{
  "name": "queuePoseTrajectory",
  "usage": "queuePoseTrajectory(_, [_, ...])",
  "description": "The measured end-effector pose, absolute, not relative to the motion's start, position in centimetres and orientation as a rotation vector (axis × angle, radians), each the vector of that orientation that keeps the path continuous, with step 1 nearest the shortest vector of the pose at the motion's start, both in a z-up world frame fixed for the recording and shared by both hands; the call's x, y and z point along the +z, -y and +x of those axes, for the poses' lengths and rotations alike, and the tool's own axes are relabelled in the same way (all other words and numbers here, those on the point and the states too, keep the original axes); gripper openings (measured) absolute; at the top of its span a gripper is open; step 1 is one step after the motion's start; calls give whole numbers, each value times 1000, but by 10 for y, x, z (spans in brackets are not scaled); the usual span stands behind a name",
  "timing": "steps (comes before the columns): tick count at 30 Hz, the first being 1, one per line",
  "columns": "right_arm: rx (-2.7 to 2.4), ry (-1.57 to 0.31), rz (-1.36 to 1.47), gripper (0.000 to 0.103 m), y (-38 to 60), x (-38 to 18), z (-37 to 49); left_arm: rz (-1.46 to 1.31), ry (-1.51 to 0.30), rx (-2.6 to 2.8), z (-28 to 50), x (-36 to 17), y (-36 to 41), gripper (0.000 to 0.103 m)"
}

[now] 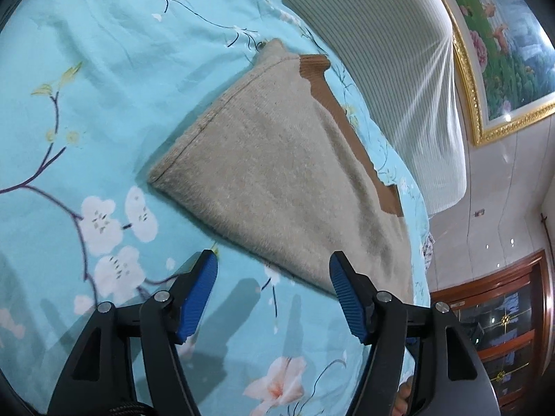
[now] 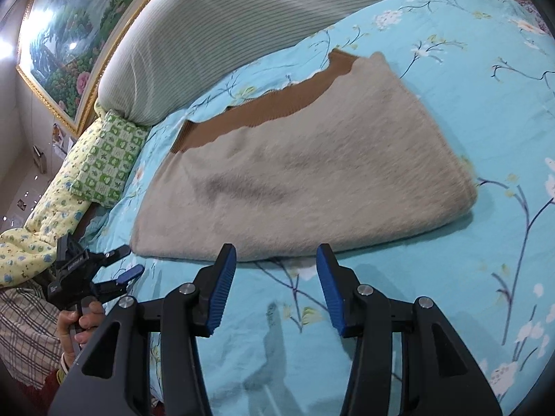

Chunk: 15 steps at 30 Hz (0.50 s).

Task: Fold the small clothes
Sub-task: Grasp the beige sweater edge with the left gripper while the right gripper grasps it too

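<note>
A beige fuzzy knit garment with a brown ribbed band lies folded flat on the turquoise floral bedsheet. My left gripper is open and empty, just short of the garment's near edge. In the right wrist view the same garment lies flat with its brown band at the far side. My right gripper is open and empty, hovering at the garment's near edge. The left gripper also shows at the bed's left edge, held in a hand.
A striped grey-white bolster lies along the head of the bed. A green checked pillow and a yellow floral quilt sit at the left. A framed painting hangs on the wall, and a wooden cabinet stands beyond the bed edge.
</note>
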State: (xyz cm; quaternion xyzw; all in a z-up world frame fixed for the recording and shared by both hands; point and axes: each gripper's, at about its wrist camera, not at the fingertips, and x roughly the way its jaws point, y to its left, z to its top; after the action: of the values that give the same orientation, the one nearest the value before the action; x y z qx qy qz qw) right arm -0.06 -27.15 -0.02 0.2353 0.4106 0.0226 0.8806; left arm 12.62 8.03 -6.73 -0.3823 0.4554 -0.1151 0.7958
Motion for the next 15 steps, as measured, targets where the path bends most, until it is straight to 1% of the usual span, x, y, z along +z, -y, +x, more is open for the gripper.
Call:
queuePoseTrajectory(6, [66, -854, 489, 52, 264, 1, 1, -877, -929, -212, 150, -71, -85, 69])
queuePoseTrajectory(11, [76, -852, 487, 53, 262, 3, 2, -917, -834, -170, 173, -75, -88, 69])
queuePoseTrajectory(15, [79, -852, 490, 53, 263, 4, 5, -920, -801, -139, 190, -73, -85, 68])
